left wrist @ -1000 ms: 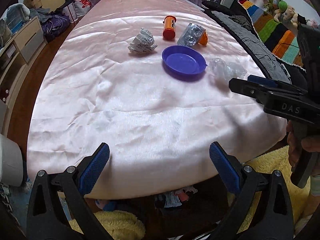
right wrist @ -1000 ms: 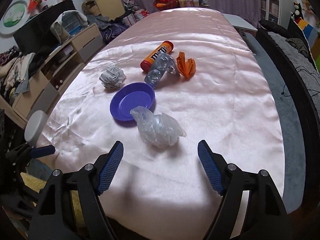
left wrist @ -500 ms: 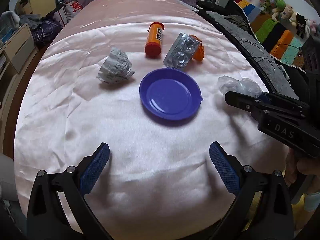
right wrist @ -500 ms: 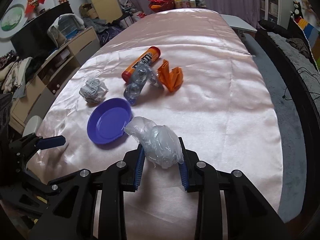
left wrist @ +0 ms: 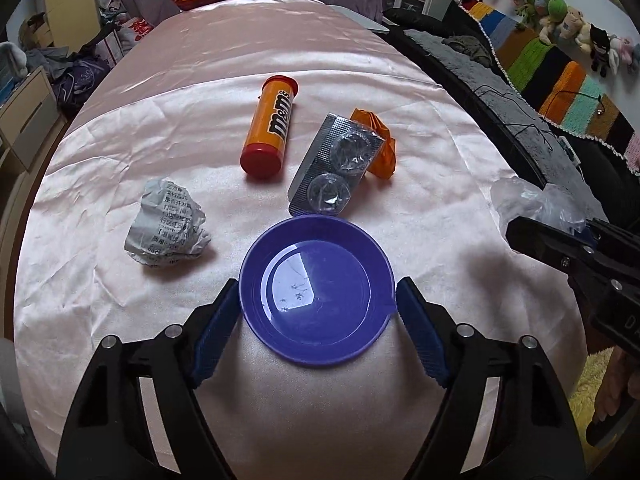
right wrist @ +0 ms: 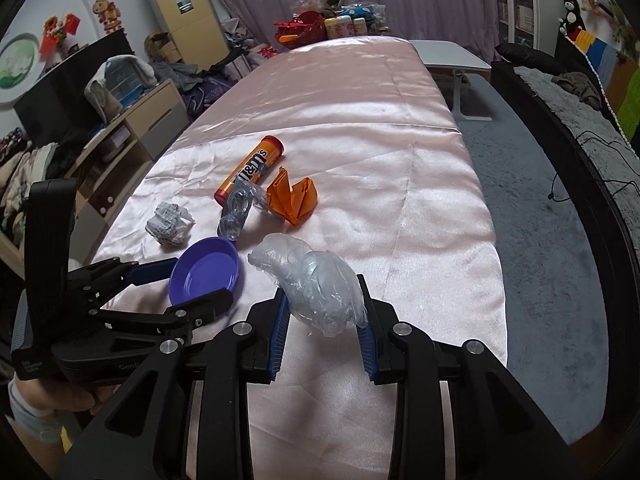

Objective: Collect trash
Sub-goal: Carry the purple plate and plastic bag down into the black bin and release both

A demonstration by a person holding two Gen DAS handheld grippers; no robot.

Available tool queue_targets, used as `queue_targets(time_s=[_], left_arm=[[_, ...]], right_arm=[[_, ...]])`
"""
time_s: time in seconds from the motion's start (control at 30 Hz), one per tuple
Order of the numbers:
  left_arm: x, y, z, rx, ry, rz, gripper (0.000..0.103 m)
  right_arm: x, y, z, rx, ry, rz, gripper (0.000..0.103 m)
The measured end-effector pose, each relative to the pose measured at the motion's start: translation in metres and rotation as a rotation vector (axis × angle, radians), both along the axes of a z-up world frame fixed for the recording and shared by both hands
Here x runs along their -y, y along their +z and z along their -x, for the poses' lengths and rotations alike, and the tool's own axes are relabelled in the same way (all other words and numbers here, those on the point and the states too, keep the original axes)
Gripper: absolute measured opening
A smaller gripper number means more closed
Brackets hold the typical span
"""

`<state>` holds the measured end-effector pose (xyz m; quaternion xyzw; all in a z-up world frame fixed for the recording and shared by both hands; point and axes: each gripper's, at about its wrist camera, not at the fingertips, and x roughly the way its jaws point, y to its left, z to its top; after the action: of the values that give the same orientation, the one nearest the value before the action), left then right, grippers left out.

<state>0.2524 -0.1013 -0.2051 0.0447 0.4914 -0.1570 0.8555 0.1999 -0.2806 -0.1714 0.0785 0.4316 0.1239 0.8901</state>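
A blue plastic plate (left wrist: pixel 316 290) lies on the pink satin table cover, and my left gripper (left wrist: pixel 318 320) is shut on its two side rims; the plate also shows in the right wrist view (right wrist: pixel 206 274). My right gripper (right wrist: pixel 322 320) is shut on a crumpled clear plastic bag (right wrist: pixel 316 280), held just above the cloth to the right of the plate; the bag shows at the right in the left wrist view (left wrist: pixel 536 204). Beyond the plate lie a crumpled printed paper ball (left wrist: pixel 168 222), an orange candy tube (left wrist: pixel 272 126), a silver blister pack (left wrist: pixel 336 170) and an orange folded paper (left wrist: pixel 378 142).
The table cover (left wrist: pixel 440 168) falls off at the near and right edges. A black sofa with a striped blanket (left wrist: pixel 560 80) runs along the right. Drawers and clutter (right wrist: pixel 120 136) stand left. Bottles and a red basket (right wrist: pixel 320 24) sit at the table's far end.
My left gripper moved forward to the blue plate and closed on its rims. My right gripper, open a second ago, closed on the clear plastic bag and lifted it slightly.
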Motion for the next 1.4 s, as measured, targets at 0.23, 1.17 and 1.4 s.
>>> queue_targets(time_s=[0.23,1.17,1.4], left_arm=[[0.008,-0.005,-0.003,0.007,-0.006,-0.035,0.078],[-0.053,0.046,0.144,0.058,0.003,0.016,0.074],[-0.065,0.033,0.187,0.022,0.023,0.032,0.075]], right_arm=[[0.001,0.003,0.005,0.003,0.001,0.004,0.032],[-0.029,0.018,0.117,-0.003,0.074,0.012,0.032],[-0.044,0.006,0.150,-0.038,0.107,0.004,0.032]])
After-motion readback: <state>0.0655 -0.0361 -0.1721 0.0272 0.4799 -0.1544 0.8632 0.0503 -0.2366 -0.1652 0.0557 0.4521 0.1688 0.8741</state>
